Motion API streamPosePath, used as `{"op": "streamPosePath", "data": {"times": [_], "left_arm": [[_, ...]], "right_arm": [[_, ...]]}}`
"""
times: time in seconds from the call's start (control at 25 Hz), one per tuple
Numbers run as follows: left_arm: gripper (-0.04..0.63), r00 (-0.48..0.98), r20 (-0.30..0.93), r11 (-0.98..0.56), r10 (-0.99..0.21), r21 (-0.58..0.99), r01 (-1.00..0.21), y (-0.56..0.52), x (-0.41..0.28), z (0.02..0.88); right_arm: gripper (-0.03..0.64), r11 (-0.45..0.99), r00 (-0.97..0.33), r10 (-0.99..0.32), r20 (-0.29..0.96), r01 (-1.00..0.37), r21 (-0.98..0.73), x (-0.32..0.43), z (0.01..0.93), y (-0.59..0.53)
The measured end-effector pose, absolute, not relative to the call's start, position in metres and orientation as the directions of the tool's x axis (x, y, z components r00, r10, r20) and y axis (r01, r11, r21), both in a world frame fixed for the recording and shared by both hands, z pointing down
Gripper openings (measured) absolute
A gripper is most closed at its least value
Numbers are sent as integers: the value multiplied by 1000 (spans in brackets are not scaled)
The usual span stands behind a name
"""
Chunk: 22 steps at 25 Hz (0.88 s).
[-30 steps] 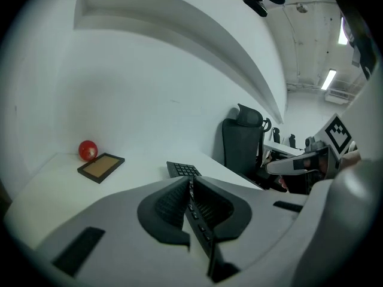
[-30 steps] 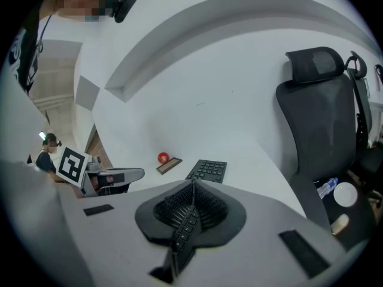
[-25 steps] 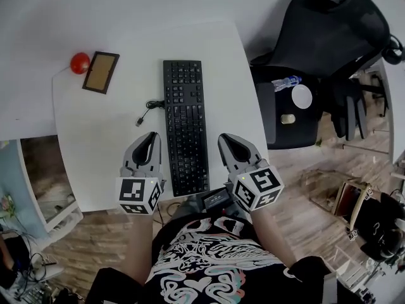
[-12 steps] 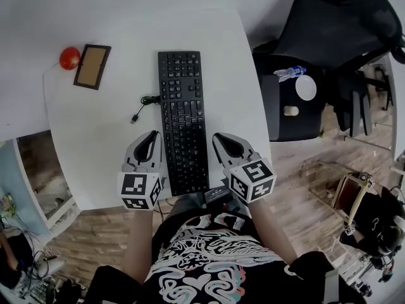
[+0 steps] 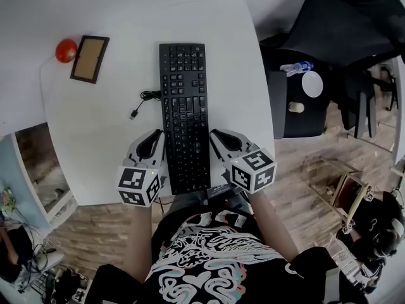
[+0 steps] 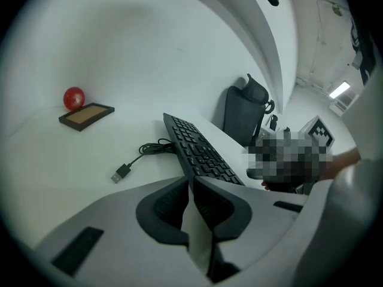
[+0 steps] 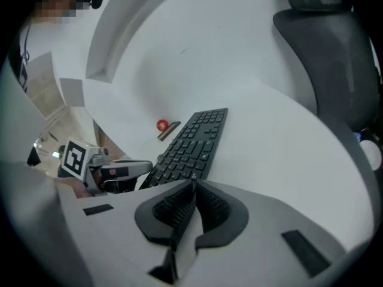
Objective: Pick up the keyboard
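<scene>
Black keyboard (image 5: 185,116) lies flat on the white surface (image 5: 95,138) in head view. Its long axis runs away from the person and its near end sits at the surface's near edge. Left gripper (image 5: 154,137) is just beside its left long edge, right gripper (image 5: 217,135) just beside its right long edge, with the keyboard's near half between them. Neither seems to touch it. Whether the tips rest on the surface is hard to tell from above. Keyboard cable (image 5: 144,100) loops off the left side, plug lying loose.

Left gripper view: jaws pressed together, nothing between them. Keyboard (image 6: 200,151) sits ahead and to the right of the tips, its near end hidden behind the jaw body. Low profile, dark keys, legends too small to read.

Right gripper view: jaws together too, empty. Keyboard (image 7: 191,145) sits ahead and to the left of the tips, key rows visible to the far end, near corner hidden behind the jaws. Left gripper (image 7: 114,171) shows just past its other edge.
</scene>
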<state>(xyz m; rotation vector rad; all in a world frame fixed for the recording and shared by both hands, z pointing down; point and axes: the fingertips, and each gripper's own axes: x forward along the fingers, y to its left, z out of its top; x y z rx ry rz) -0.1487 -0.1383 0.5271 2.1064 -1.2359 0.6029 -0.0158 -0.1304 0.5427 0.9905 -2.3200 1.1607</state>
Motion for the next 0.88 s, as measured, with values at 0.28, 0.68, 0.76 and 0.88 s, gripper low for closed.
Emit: {"op": "streamPosePath", "data": {"times": [0.28, 0.68, 0.76, 0.88], "left_arm": [[40, 555, 599, -284, -577, 490, -824, -138, -149, 530], [213, 707, 562, -172, -430, 718, -675, -134, -119, 550], [212, 718, 556, -118, -419, 751, -650, -135, -117, 555], [209, 739, 534, -45, -410, 798, -601, -139, -117, 555]], "right_arm": [[58, 378, -746, -349, 567, -666, -644, -27, 553, -128], [137, 311, -752, -260, 605, -659, -685, -34, 563, -132], [137, 315, -757, -253, 602, -653, -689, -36, 563, -133], [137, 307, -762, -251, 597, -648, -697, -38, 561, -134]]}}
